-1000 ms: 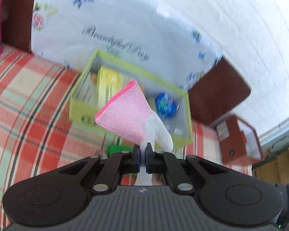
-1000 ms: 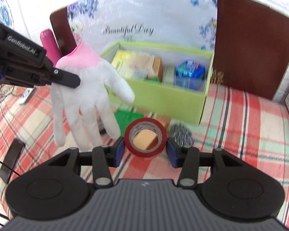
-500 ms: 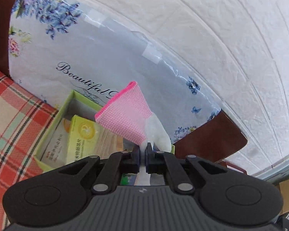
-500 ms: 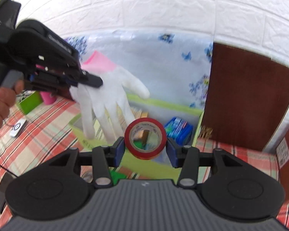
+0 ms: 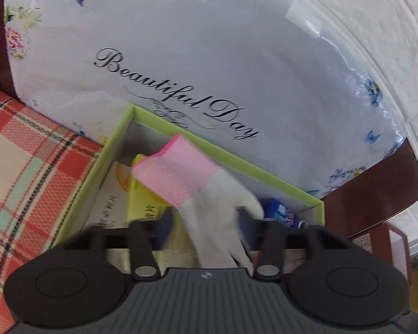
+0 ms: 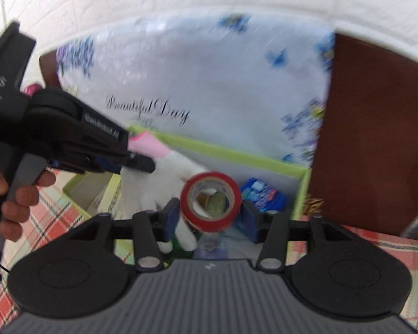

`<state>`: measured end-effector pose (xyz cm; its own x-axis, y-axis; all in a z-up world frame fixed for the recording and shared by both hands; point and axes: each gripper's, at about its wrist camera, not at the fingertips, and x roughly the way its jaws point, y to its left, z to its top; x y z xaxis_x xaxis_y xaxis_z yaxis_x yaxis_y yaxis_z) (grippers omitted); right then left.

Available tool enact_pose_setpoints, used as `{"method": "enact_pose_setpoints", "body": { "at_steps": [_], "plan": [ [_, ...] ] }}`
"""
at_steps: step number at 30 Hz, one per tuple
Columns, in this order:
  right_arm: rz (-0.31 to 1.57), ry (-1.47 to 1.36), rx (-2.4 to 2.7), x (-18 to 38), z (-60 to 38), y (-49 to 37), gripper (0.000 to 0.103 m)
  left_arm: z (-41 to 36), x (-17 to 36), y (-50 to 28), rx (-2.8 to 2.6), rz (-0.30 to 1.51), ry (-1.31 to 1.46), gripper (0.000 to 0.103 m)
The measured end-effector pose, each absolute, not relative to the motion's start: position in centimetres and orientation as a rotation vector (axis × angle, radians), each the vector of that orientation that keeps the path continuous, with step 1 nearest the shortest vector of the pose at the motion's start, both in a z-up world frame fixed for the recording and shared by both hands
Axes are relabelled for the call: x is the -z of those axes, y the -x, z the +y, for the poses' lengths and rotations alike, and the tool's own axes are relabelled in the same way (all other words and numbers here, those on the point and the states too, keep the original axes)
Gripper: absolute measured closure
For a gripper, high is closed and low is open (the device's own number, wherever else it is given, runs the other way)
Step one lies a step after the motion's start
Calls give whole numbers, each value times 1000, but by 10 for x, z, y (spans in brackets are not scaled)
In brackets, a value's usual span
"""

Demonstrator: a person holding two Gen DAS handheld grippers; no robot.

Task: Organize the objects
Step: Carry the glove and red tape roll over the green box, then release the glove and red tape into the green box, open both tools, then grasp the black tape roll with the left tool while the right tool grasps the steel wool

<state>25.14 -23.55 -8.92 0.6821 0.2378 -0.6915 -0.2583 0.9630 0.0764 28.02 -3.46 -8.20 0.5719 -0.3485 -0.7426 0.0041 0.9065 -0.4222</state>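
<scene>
A white glove with a pink cuff (image 5: 197, 192) lies between the spread fingers of my left gripper (image 5: 206, 228), over the open green box (image 5: 164, 122). The jaws stand wide apart and no longer pinch the glove. In the right wrist view the glove (image 6: 158, 175) hangs over the box (image 6: 237, 156) below the left gripper (image 6: 136, 164). My right gripper (image 6: 210, 217) has a roll of red tape (image 6: 210, 203) between its pads, just above the box. The left pad looks slightly off the roll; the view is blurred.
The box holds a yellow packet (image 5: 142, 203), white cartons and a blue packet (image 6: 262, 194). Its floral lid (image 5: 209, 55) stands upright behind it. A brown board (image 6: 376, 139) stands to the right. The checked cloth (image 5: 28, 153) lies to the left.
Both grippers have come down over the green box. My left gripper has opened and let go of the glove. My right gripper still carries the tape, its pads seem a little wider.
</scene>
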Motion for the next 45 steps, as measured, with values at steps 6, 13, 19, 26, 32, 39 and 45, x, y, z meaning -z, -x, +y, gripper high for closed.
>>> {"method": "enact_pose_setpoints", "body": {
  "at_steps": [6, 13, 19, 26, 32, 39, 45],
  "plan": [
    [752, 90, -266, 103, -223, -233, 10, -16, 73, -250, 187, 898, 369, 33],
    [756, 30, -230, 92, -233, -188, 1, -15, 61, -207, 188, 948, 387, 33],
    [797, -2, -204, 85, -238, -145, 0, -25, 60, -170, 183, 1011, 259, 33],
    [838, 6, -186, 87, -233, -99, 0, -29, 57, -137, 186, 1039, 179, 33],
    [850, 14, -175, 88, -231, -75, 0, -31, 55, -115, 206, 1040, 168, 33],
    [851, 29, -172, 87, -228, -64, 0, -29, 58, -102, 211, 1048, 156, 32],
    [869, 25, -175, 91, -226, -63, 0, -17, 78, -101, 204, 1071, 172, 33]
  ]
}}
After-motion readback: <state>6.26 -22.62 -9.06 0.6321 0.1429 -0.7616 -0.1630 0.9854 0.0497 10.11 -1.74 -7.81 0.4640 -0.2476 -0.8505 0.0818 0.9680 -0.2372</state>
